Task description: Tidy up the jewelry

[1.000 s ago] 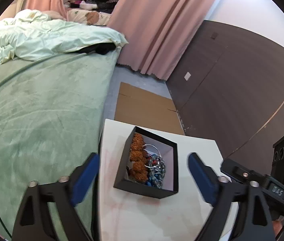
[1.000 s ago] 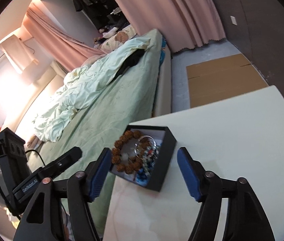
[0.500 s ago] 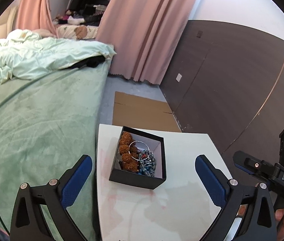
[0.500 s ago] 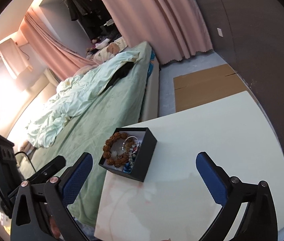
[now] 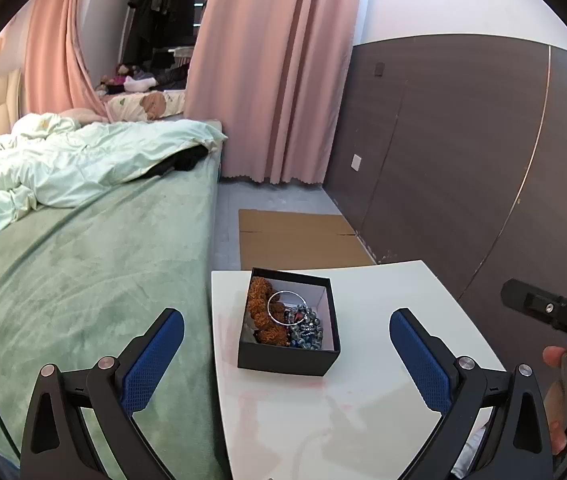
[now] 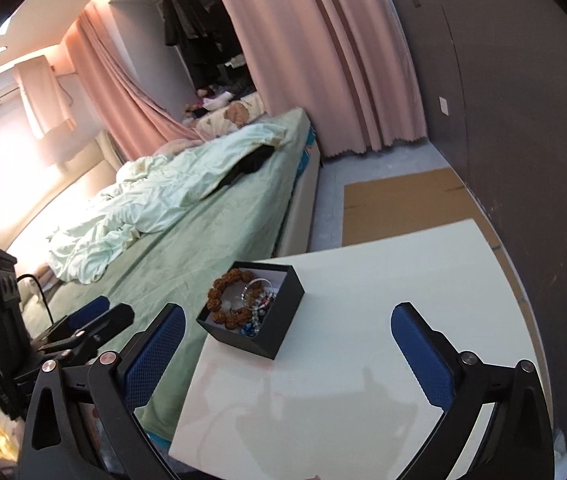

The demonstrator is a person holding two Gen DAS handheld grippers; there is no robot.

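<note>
A black box (image 5: 288, 356) (image 6: 283, 328) with a white lining stands near the left edge of a white table (image 5: 363, 420) (image 6: 363, 320). Inside lie a brown bead bracelet (image 5: 261, 312) (image 6: 223, 284), a silver bangle (image 5: 281, 308) (image 6: 257, 286) and a heap of blue-grey beads (image 5: 307, 330) (image 6: 257, 318). My left gripper (image 5: 286, 328) hangs back from the box, jaws wide open and empty. My right gripper (image 6: 288, 325) is open too, nothing between its blue pads (image 6: 423, 360). A hand (image 5: 563, 396) holds the other tool at the right edge of the left wrist view.
A bed with a green cover (image 5: 83, 272) (image 6: 203, 220) and a rumpled pale duvet (image 5: 63, 160) runs along the table's left side. Flat cardboard (image 5: 295, 236) (image 6: 403, 204) lies on the floor beyond. A dark panelled wall (image 5: 463, 160) stands on the right, pink curtains (image 5: 275, 80) behind.
Both grippers have pulled back and up from the box, which now looks smaller. The right gripper's jaws have spread wider. The left view has rolled level. The box has not moved.
</note>
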